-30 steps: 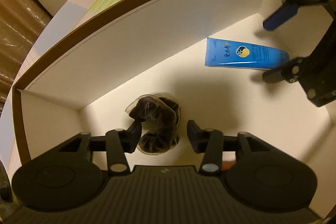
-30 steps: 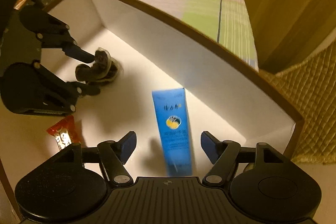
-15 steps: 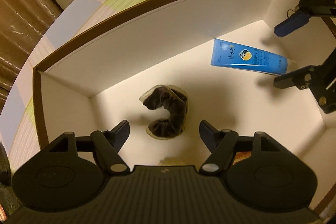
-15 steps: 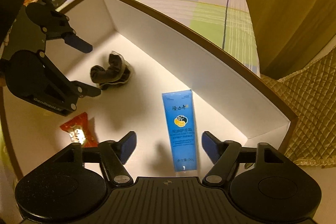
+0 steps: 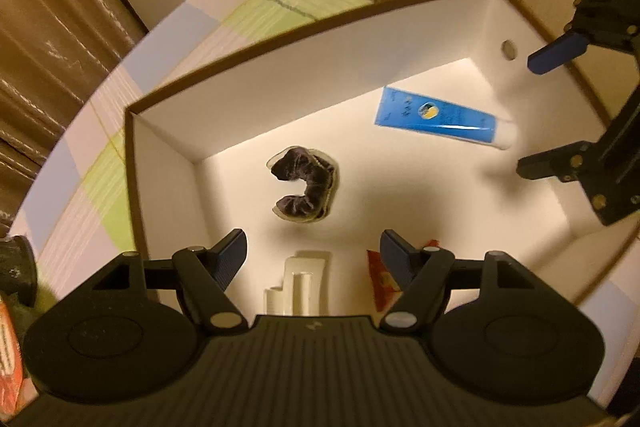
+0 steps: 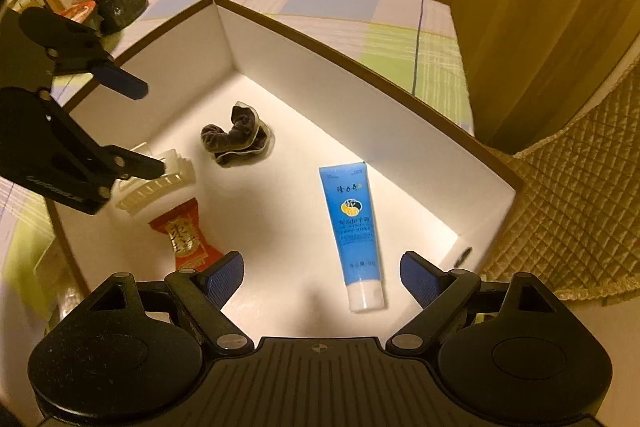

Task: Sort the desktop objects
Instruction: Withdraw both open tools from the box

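While the left wrist view looks down into the white box (image 5: 248, 107), the left tongs (image 5: 312, 259) hang spread wide above its floor with nothing between the pads. Straight ahead of them, and a little to the left of their centre line, lies the dark scrunchie (image 5: 306, 187), curled into an open C. Nearer still, almost under the tongs, sit a pale comb-like plastic piece (image 5: 304, 279) and the edge of a red snack packet (image 5: 380, 275), half hidden by the right-hand finger. The blue tube (image 5: 436, 117) lies far off to the right, close to the right tongs (image 5: 536, 111), which also gape empty.

Seen from the right wrist view, the right tongs (image 6: 320, 275) are parted wide and hold nothing. The blue tube (image 6: 352, 223) lies just ahead of them and slightly right of centre, its long axis running nearly along the fingers' line, white cap end nearest (so the pads would close across its width with little turning). The red snack packet (image 6: 186, 237) sits beside the left-hand finger, the scrunchie (image 6: 236, 137) further in, and the plastic piece (image 6: 160, 183) under the left tongs (image 6: 148, 127).

All four things already rest inside the box on the checked counter (image 6: 400, 39). By this judgement, the tube belongs to the right hand's reach, the scrunchie to the left's.
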Motion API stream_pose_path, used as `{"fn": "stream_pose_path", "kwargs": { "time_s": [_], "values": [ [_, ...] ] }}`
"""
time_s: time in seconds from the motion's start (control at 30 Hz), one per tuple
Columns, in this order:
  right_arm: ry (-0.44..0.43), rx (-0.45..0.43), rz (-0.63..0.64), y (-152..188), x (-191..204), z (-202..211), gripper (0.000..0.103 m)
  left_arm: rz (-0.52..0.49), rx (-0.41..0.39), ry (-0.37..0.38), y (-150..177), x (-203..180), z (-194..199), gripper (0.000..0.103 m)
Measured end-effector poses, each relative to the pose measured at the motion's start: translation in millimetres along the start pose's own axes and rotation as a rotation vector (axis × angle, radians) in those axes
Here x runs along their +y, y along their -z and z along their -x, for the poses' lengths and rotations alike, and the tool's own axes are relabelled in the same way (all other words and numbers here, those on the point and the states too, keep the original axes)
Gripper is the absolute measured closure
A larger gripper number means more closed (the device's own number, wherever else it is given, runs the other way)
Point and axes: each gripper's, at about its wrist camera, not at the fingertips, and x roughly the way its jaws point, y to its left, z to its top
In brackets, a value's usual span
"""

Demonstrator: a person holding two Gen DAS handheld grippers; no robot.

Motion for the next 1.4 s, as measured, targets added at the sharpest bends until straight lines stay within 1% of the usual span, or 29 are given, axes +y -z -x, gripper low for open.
{"fn": "stream_pose_path", "kwargs": {
  "time_s": [0.1,0.27,0.67,0.77,1.07,1.27,1.4],
  "values": [
    [0.004,-0.02,-0.007,6.1,3.3,13.6,0.015,-0.005,-0.03,-0.003,4.7,-7.4,22.3,0.029],
    [0.028,-0.058,-0.01,15.8,11.2,37.5,0.015,-0.03,-0.066,-0.012,12.2,-22.5,50.8,0.029],
    [0.044,-0.133,0.005,36.5,23.9,88.2,0.015,-0.038,-0.142,-0.035,35.6,-50.9,111.0,0.027],
    [0.05,-0.152,-0.002,43.4,26.6,97.9,0.015,-0.032,-0.154,-0.034,46.5,-57.5,122.7,0.026],
    [0.028,-0.223,-0.024,67.0,41.8,126.0,0.015,-0.019,-0.172,-0.023,86.5,-76.0,149.9,0.023],
    [-0.008,-0.268,-0.059,85.6,53.5,138.5,0.015,-0.017,-0.162,-0.045,117.2,-82.6,158.4,0.023],
    [-0.033,-0.289,-0.077,98.5,60.5,144.5,0.015,0.013,-0.147,-0.035,140.8,-80.0,160.1,0.02]
  ]
}}
